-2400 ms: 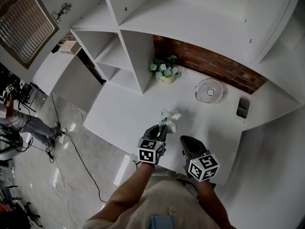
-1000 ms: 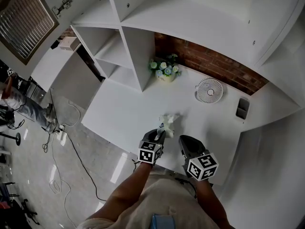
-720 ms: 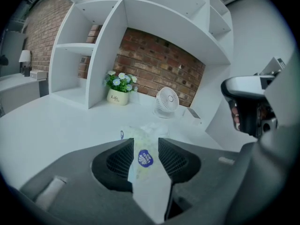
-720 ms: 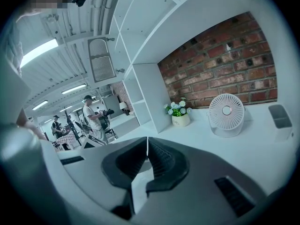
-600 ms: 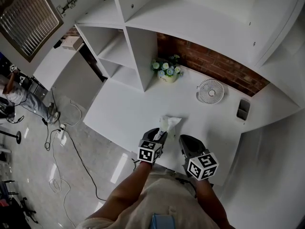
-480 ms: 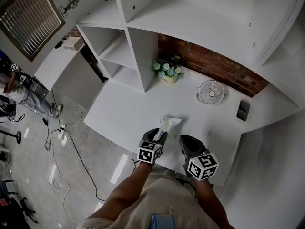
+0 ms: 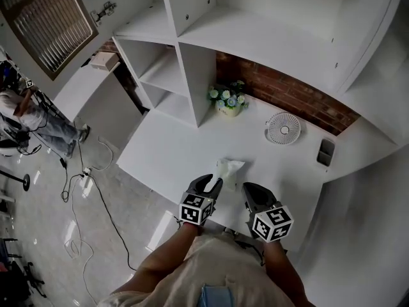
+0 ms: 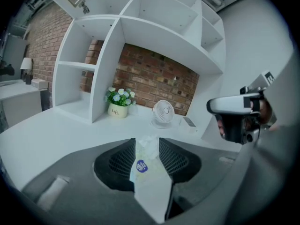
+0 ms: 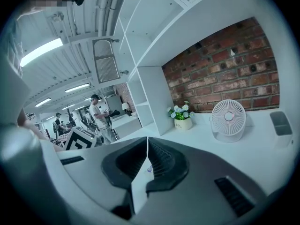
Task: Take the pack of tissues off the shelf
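Jaws of left gripper point(image 8: 147, 143), just opened, frame white, blue-stickered tissue pack point(image 8: 150, 182); right gripper point(image 9: 147, 146) jaws together.

White shelving point(image 7: 255, 37), red brick wall point(image 7: 287, 94), white desk point(image 7: 166, 152), glossy grey floor point(image 7: 45, 222).

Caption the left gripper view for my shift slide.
Left gripper, jaws just opened, with the tissue pack between them on the white desk, fan and flower pot behind.

A flower pot point(image 7: 228, 106), a white fan point(image 7: 282, 128) and a grey holder point(image 7: 326, 151) stand along the brick wall point(image 7: 291, 96).
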{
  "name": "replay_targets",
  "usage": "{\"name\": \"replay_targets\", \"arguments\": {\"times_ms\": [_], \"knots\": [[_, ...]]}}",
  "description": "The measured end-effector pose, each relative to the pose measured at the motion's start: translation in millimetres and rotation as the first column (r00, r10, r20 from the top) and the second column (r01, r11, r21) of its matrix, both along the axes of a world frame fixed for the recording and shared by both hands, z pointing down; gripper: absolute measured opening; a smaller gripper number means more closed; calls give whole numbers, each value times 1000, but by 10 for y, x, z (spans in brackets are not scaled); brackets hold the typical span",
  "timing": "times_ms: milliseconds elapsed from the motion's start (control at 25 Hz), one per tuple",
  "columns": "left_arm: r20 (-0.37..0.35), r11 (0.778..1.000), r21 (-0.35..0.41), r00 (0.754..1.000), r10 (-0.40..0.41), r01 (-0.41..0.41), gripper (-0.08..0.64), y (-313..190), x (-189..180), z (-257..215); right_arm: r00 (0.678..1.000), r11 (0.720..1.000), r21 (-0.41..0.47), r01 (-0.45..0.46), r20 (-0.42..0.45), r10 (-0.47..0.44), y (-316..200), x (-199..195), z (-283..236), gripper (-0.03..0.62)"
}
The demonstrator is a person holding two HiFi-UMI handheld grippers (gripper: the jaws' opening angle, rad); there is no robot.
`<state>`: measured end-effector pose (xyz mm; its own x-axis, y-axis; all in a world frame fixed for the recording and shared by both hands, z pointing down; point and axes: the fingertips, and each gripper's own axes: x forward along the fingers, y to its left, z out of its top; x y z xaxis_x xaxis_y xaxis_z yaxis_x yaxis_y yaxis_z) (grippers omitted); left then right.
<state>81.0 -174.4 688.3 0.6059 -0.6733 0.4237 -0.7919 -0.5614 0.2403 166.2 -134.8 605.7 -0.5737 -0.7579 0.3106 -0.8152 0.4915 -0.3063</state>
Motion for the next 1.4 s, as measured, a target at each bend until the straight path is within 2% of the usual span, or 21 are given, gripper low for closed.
{"name": "replay_targets", "arguments": {"times_ms": [120,280,480,880,1400], "knots": [[-27,1000,26,1000,12,-11,148,85,16,-186,1000,1000,11,11,-6,-11,20,3,-36,18],[-60,998,56,998,29,-26,50,186,49,-442,1000,999,31,29,-12,-29,33,-5,-125,18],[-92,996,83,995,45,-37,14,246,132,-737,998,997,51,54,-13,-53,58,-33,-224,18],[-131,995,88,990,58,-47,9,405,167,-1004,996,992,86,94,-9,-93,103,-75,-410,18],[-161,995,83,985,64,-51,9,556,204,-1088,991,986,98,137,-14,-136,157,-131,-480,18]]}}
